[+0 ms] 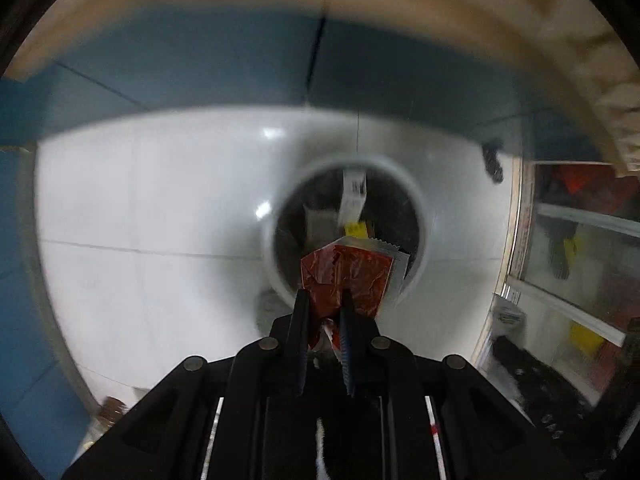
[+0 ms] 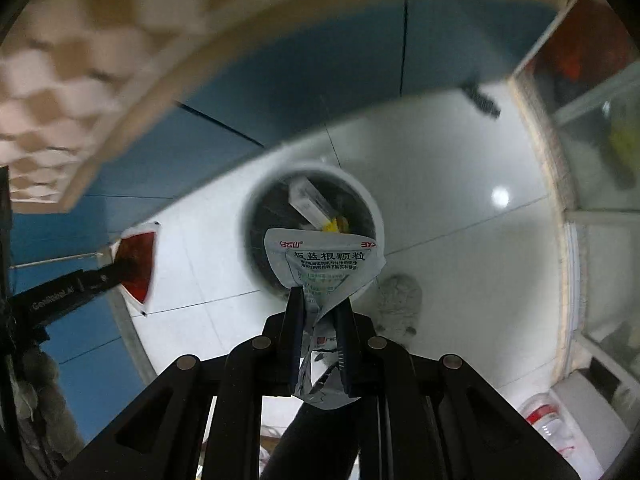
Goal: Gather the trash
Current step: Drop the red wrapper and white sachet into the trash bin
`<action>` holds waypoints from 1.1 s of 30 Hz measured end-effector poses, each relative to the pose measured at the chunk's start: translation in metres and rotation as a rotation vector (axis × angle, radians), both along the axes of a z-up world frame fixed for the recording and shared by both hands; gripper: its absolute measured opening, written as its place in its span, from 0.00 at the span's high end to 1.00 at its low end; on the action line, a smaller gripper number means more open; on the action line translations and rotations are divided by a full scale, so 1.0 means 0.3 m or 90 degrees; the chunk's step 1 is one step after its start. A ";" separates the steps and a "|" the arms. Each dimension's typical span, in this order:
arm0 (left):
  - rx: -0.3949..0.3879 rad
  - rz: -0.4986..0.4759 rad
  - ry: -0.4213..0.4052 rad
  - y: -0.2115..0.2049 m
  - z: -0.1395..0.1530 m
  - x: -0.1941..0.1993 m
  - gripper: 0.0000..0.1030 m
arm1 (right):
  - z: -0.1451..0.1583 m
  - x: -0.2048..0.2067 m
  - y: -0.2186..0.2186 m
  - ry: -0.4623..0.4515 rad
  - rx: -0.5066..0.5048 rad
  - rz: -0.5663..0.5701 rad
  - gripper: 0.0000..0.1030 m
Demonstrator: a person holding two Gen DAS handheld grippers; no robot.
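Black two-finger left gripper (image 1: 325,300) of mine is clamped on a crumpled red foil sachet with a silver serrated edge (image 1: 352,270); the jaws stand narrow, with the sachet's lower end pinched between them. My right gripper (image 2: 320,300) likewise stands narrow, closed on a pale blue-and-white creased medicine packet printed with Chinese characters (image 2: 324,264).

Both packets hang above a round white-rimmed waste bin with a dark liner (image 1: 416,216), which stands on a glossy white tiled floor (image 1: 160,200). Inside it I can make out a white barcoded box (image 1: 354,192) and a yellow scrap (image 1: 357,229). In the left view the red sachet overlaps the bin's near rim; in the right view the packet covers the lower part of the opening. The right view also shows my left gripper well to the left of the bin, so I judge it is not yet over the mouth.

A grey fuzzy lump (image 2: 400,300) lies on the tiles just beside the bin; what it is I cannot tell.

Recommendation: carry each packet forward until it sits fully over the dark opening, clear of the rim, then part the jaws wide. Both are light and creased, so they may cling to a finger or drift; release low and one at a time.
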State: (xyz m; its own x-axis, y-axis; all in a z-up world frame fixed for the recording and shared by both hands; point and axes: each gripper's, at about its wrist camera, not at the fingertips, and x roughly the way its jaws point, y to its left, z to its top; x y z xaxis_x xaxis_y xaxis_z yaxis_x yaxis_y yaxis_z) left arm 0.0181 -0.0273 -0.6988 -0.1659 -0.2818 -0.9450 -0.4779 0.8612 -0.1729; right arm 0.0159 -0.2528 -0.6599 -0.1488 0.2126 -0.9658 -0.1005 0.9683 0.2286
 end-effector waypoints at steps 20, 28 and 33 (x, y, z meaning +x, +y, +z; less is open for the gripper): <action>0.116 -0.025 0.018 -0.030 -0.377 -0.078 0.04 | -0.731 0.000 0.006 0.064 -0.024 0.068 0.06; 0.188 -0.047 -0.042 -0.024 -0.194 -0.109 0.04 | -0.619 -0.009 0.079 -0.002 -0.109 0.123 0.00; 0.201 -0.046 -0.062 -0.025 -0.019 -0.135 0.04 | -0.479 -0.007 0.084 -0.015 -0.098 0.115 0.00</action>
State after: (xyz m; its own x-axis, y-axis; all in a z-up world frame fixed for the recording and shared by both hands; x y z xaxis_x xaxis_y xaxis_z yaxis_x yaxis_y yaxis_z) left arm -0.0224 -0.0348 -0.7047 -0.0796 0.0371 -0.9961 -0.4074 0.9108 0.0665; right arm 0.0139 -0.2277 -0.8035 -0.1476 0.0344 -0.9884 -0.2783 0.9576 0.0749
